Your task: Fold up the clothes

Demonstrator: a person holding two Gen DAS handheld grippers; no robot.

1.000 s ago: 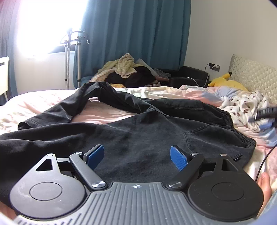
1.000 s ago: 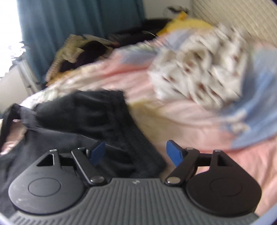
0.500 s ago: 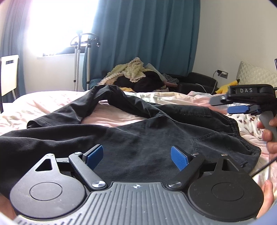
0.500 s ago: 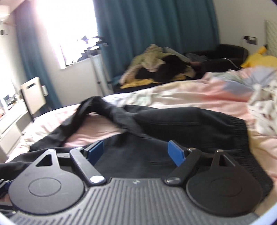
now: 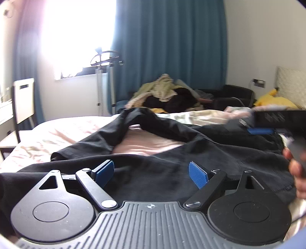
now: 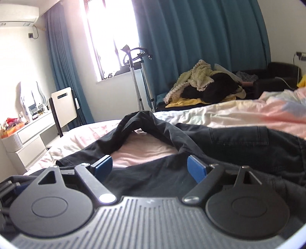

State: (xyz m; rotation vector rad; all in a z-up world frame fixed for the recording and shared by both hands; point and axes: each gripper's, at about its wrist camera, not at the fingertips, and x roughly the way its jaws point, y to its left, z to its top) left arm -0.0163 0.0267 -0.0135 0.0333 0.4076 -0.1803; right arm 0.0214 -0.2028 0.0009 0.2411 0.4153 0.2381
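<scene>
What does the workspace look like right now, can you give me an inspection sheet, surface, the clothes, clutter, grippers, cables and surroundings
Surface: bed with rumpled pink and cream bedding.
Job's things: black trousers lie spread and unfolded on the bed, one leg humped up so that pink sheet shows beneath it.
Clutter: pile of clothes beyond the bed; yellow plush by the headboard.
Grippers: left gripper open, over the trousers, nothing between its fingers; right gripper open, also over the trousers, holding nothing.
Cables: a cable runs from the wall socket down toward the bed.
Surroundings: teal curtains, bright window, garment steamer stand, chair, white dresser, air conditioner.
</scene>
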